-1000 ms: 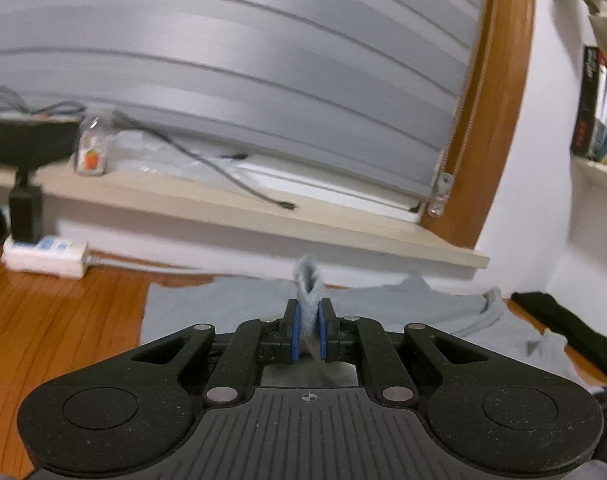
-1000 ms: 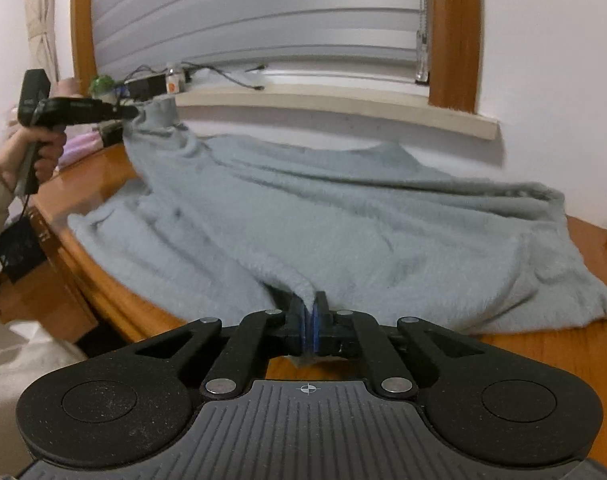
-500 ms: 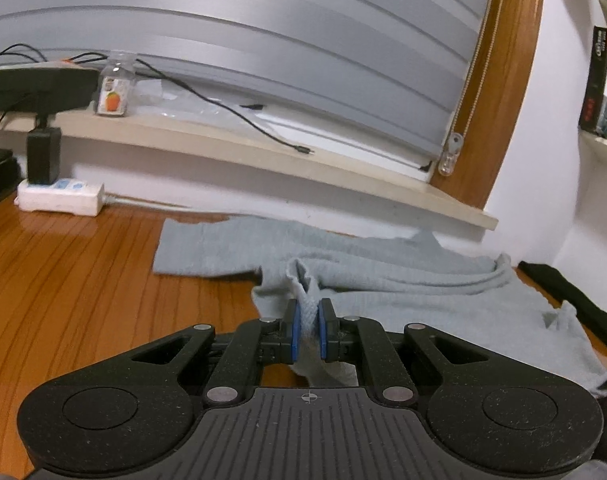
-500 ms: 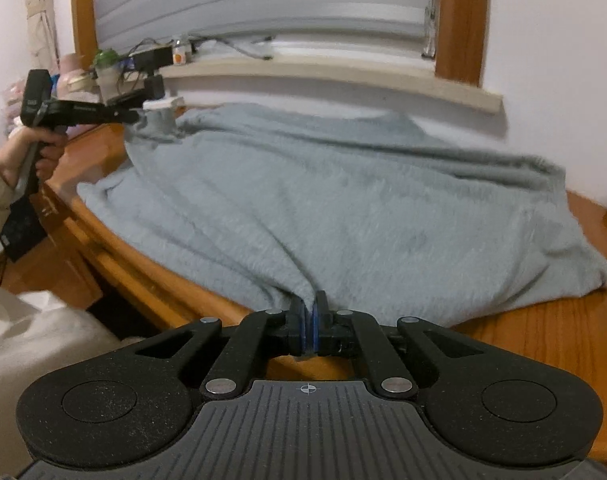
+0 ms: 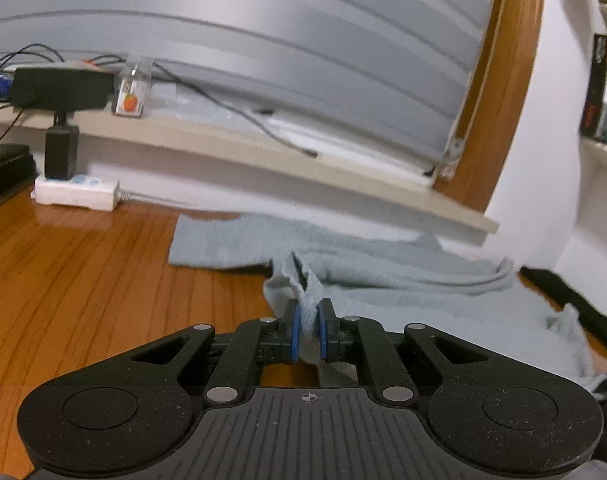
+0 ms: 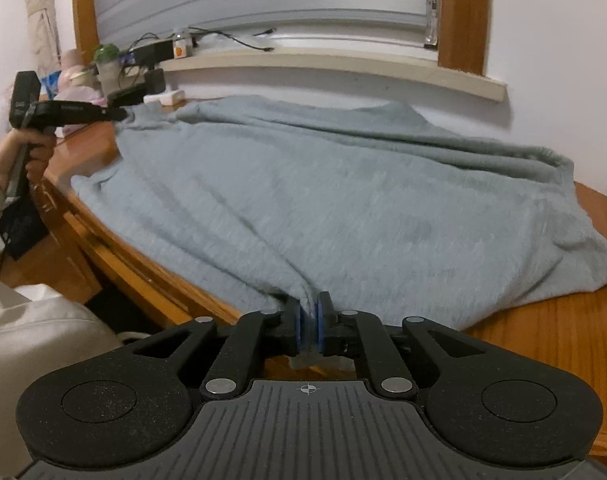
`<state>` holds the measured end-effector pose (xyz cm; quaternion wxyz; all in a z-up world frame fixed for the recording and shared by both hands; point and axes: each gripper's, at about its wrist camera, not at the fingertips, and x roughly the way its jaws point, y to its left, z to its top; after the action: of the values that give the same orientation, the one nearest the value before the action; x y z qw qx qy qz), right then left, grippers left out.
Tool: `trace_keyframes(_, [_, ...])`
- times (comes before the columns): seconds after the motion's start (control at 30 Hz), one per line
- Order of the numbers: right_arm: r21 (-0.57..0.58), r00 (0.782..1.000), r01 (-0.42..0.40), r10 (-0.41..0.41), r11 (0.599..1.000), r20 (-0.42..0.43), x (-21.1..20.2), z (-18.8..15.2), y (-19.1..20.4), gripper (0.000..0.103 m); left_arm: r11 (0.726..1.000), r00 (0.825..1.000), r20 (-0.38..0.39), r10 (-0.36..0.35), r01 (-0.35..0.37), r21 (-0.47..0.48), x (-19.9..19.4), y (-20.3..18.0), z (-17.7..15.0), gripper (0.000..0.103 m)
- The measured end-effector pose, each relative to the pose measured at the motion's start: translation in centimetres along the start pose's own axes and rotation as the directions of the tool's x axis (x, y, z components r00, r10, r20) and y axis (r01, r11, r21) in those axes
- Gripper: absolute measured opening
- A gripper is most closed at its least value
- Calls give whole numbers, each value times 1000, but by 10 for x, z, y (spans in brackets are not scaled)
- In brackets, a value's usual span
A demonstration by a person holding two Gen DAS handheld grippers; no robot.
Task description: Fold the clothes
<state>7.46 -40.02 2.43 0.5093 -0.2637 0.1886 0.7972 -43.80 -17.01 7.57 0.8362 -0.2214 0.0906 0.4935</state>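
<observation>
the grey garment (image 6: 343,200) lies spread across the wooden table (image 5: 83,280), a soft, fuzzy knit with long ridges near the windowsill (image 6: 343,64). the left gripper (image 5: 308,334) pinches one bunched edge, the right gripper (image 6: 308,330) another near the table's front. it looks mid-fold, perhaps doubled once; a compact, squared shape is not reached.

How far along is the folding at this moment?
Early. The grey garment lies spread over the wooden table, one sleeve laid out flat. Both the left tongs and right tongs pinch its edge. No neat fold is visible yet; all folding remains.
</observation>
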Motion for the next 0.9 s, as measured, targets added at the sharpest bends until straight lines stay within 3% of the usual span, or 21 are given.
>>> trace_keyframes(0.23, [37,999,-34,34,999,24,-1,-3,-4,8,999,999,4,42,-42,-2,-13,6,-1,10])
trace_keyframes(0.37, [42,995,-80,77,996,55,-2,-4,-3,23,997,997,-5,75,-75,-4,-19,12,-3,11])
trace_keyframes(0.43, [47,993,-95,92,994,69,-4,-3,-4,25,996,996,-10,92,-92,-6,-21,14,-4,11])
trace_keyframes(0.6, [70,992,-75,68,995,107,-14,2,-12,45,991,991,-21,133,-134,-8,-29,21,-5,11])
trace_keyframes(0.67, [85,990,-72,61,994,127,-20,5,-18,46,990,990,-18,140,-140,-1,-30,20,-3,15])
trace_keyframes(0.73, [102,988,-58,42,993,150,-27,7,-25,47,991,991,-22,131,-131,18,-27,16,1,26])
trace_keyframes(0.87, [115,986,-10,-10,993,167,-36,9,-35,52,995,993,-65,101,-100,27,-8,16,1,28])
trace_keyframes(0.9, [119,985,6,-26,993,169,-37,8,-37,53,994,991,-82,107,-105,28,-1,17,-1,34])
